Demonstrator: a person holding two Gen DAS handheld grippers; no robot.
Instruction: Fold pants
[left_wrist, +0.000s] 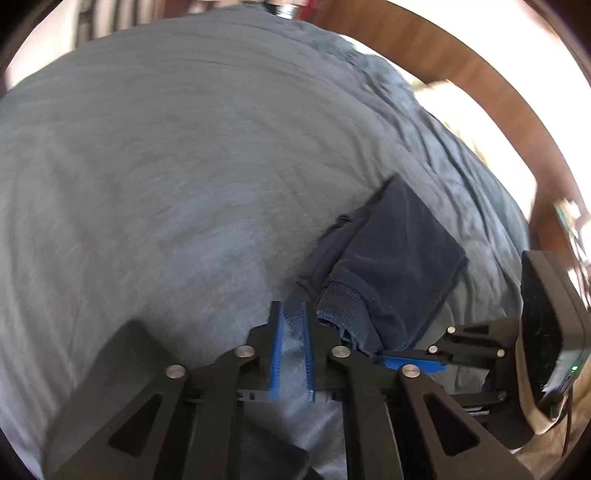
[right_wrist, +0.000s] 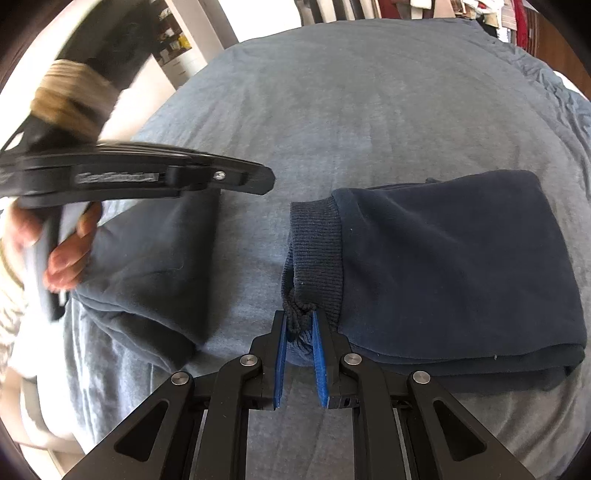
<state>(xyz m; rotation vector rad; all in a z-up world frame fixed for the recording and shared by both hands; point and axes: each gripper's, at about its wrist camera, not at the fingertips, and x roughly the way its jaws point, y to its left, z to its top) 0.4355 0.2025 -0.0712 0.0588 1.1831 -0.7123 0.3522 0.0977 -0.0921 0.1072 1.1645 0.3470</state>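
Grey bedspread (right_wrist: 369, 110) bears folded pants (right_wrist: 461, 266) (wooden frame (left_wrist: 461, 92) beyond).

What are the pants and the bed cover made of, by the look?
Pants: navy fleece or sweatshirt knit, probably cotton blend; matte, soft nap, ribbed cuff. Bed cover: grey-blue jersey-like fabric, matte, heathered, fine wrinkles; fibre cannot be told.

One pair of folded navy pants (right_wrist: 443, 266), one grey-blue bedcover (right_wrist: 332, 110), two black grippers with blue pads, left gripper (left_wrist: 291, 314), right gripper (right_wrist: 300, 321), one hand (right_wrist: 66, 254) was visible.
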